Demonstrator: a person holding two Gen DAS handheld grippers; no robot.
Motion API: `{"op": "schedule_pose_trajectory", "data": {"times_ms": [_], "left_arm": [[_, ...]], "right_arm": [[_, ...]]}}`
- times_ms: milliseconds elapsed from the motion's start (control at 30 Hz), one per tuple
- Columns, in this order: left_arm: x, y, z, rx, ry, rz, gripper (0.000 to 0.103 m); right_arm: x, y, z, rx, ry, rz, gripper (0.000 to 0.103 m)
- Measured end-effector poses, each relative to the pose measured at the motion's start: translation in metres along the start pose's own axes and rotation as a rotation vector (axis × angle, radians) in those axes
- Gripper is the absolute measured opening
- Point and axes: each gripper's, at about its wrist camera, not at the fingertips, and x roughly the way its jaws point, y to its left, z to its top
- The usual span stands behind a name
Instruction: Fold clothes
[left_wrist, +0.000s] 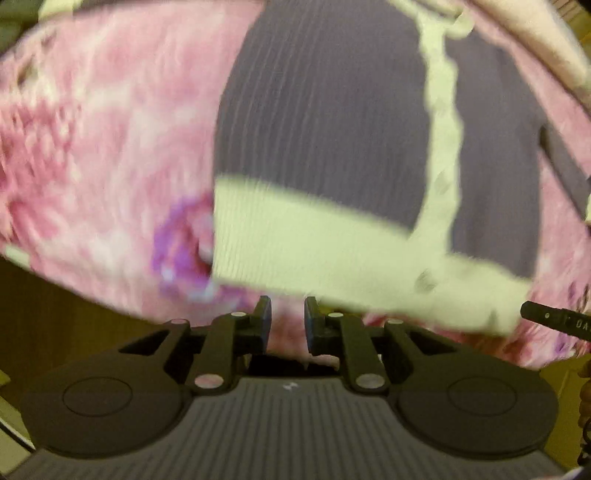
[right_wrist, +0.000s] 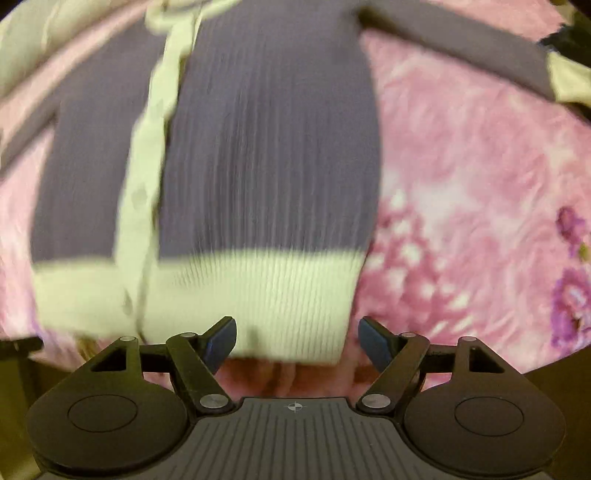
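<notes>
A grey-purple ribbed cardigan with a cream button band and a cream hem lies flat on a pink floral blanket. My left gripper hovers just short of the hem's left part, its fingers a narrow gap apart with nothing between them. In the right wrist view the cardigan fills the middle, and its hem lies right in front of my right gripper, which is wide open and empty near the hem's right corner. One sleeve stretches out to the upper right and ends in a cream cuff.
The blanket covers the whole surface; its near edge drops off to brown wood below. A black bar-shaped part pokes in at the right edge of the left wrist view. Both views are motion-blurred.
</notes>
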Motion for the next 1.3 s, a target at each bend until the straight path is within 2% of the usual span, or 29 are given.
{"op": "schedule_pose_trajectory", "data": {"times_ms": [67,167,233,333,467,767,1000,1300], "left_arm": [[-0.025,-0.016,0.024,0.013,-0.065,-0.018,0.027],[-0.063,-0.039,0.053,0.034,-0.157,-0.045,0.031],[-0.087,-0.048,0.061,0.047,-0.206,-0.063,0.035],[-0.114,-0.060,0.064,0.063,-0.243,-0.042,0.038],[-0.137,-0.069,0.061,0.058,-0.250,0.000,0.040],[-0.165,-0.083,0.044,0.096,-0.287,0.075,0.042],[-0.166,-0.098,0.030,0.163,-0.285,0.078,0.044],[-0.153,-0.104,0.016,0.183,-0.242,0.089,0.044]], "right_arm": [[-0.026,0.005,0.018,0.022,-0.059,0.022,0.076],[-0.066,0.012,0.044,0.056,-0.147,0.055,0.076],[-0.093,0.016,0.061,0.078,-0.205,0.077,0.076],[-0.126,0.023,0.073,0.078,-0.266,0.107,0.076],[-0.155,0.029,0.073,0.055,-0.274,0.097,0.076],[-0.168,0.038,0.047,0.019,-0.247,0.032,0.076],[-0.171,0.043,0.038,-0.006,-0.229,0.010,0.076],[-0.161,0.041,0.025,-0.019,-0.169,0.009,0.076]]}}
